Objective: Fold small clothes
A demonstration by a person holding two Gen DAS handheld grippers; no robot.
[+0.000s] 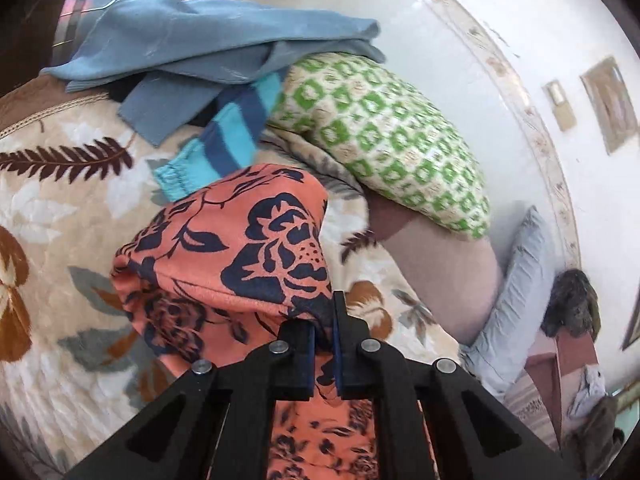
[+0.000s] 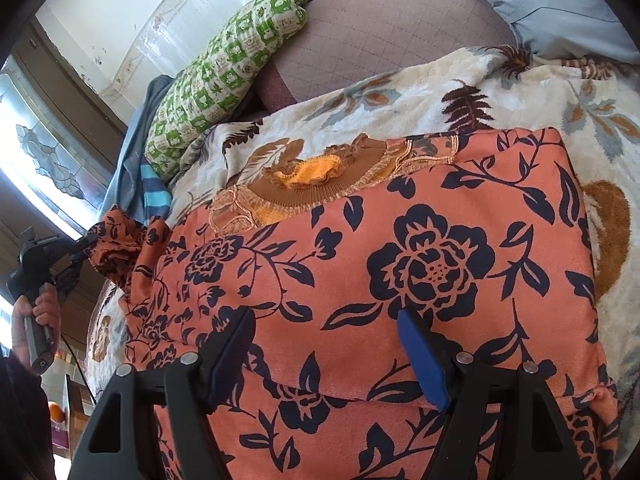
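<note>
Left tool (image 1: 324, 344) pinches orange floral garment (image 1: 240, 240) | right tool (image 2: 326, 352) agape above it, seemingly untouching

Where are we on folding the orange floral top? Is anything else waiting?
Done: little that I can see; the orange floral top lies mostly flat on the leaf-print blanket. In hand: the left claw is shut on its sleeve, lifted off the bed; the right claw hovers open over the body. Left: folding that sleeve in and the rest, then the blue garment and striped piece by the green pillow.
</note>
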